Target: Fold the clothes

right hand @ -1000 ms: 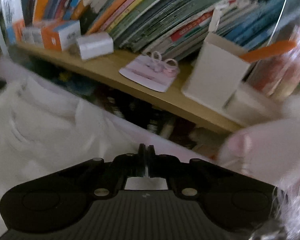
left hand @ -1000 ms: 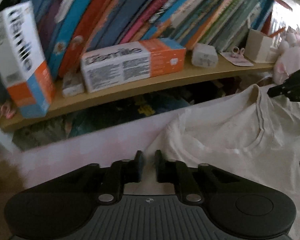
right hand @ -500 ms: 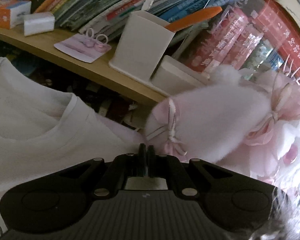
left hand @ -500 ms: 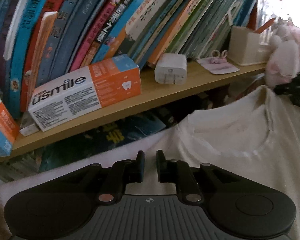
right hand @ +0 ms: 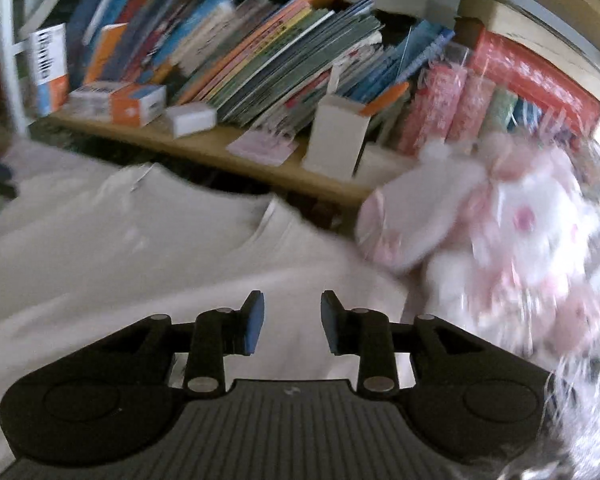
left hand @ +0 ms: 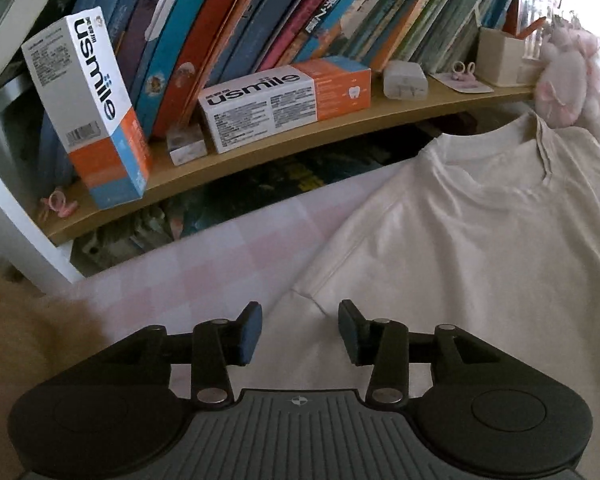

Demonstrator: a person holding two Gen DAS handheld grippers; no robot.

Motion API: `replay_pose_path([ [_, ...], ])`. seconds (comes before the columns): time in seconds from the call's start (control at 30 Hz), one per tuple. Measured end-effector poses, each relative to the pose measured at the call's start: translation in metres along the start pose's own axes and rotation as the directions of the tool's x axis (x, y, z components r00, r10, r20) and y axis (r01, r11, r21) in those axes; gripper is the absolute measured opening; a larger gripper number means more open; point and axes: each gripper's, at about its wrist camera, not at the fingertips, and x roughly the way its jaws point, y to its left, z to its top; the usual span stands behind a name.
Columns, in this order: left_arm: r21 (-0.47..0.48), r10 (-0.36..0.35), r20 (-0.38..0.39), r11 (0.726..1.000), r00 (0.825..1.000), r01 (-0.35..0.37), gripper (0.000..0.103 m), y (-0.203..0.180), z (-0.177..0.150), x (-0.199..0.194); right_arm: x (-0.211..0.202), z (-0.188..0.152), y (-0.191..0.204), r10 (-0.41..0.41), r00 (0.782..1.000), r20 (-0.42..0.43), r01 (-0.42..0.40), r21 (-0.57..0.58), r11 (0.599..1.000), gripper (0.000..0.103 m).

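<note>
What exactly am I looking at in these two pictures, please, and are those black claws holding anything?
There is no robot here: a person holds a two-finger gripper in each hand, and a fisheye camera on each one looks forward along its fingers. One picture comes from the left gripper, the other from the right gripper; the black shapes at the bottom are the grippers themselves. A cream T-shirt lies spread on a pink checked bedsheet, waiting to be folded. Behind it a wooden shelf carries leaning books and two usmile boxes, with a pink plush toy at its right end. Both grippers have just been opening, with nothing between their jaws, so nothing is held. The right picture is blurred.
</note>
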Motion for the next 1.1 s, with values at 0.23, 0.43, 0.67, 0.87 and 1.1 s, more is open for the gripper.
replay_pose_path([
  [0.23,-0.13,-0.072,0.011,0.989,0.997,0.073,0.035,0.021,-0.002,0.01,-0.04,-0.068,0.027,-0.055,0.991,-0.125,0.071,0.128,0.989,0.03],
  [0.43,-0.087,-0.037,-0.002,0.996,0.999,0.036,0.003,0.019,0.006,0.014,-0.053,-0.1,0.034,-0.073,0.977,-0.198,0.124,0.258,0.958,0.03],
  [0.67,-0.013,0.123,-0.031,0.992,0.992,-0.124,0.003,0.03,0.028,0.036,-0.053,-0.103,0.044,-0.077,0.978,-0.192,0.133,0.298,0.945,0.034],
  [0.87,0.019,0.267,-0.054,0.964,0.962,-0.267,0.0,0.034,0.028,0.044,-0.05,-0.101,0.048,-0.067,0.98,-0.186,0.125,0.319,0.94,0.039],
  [1.1,-0.094,0.239,-0.034,0.966,0.971,-0.241,0.007,0.055,0.014,0.008,-0.05,-0.102,0.055,-0.05,0.984,-0.173,0.103,0.313,0.944,0.052],
])
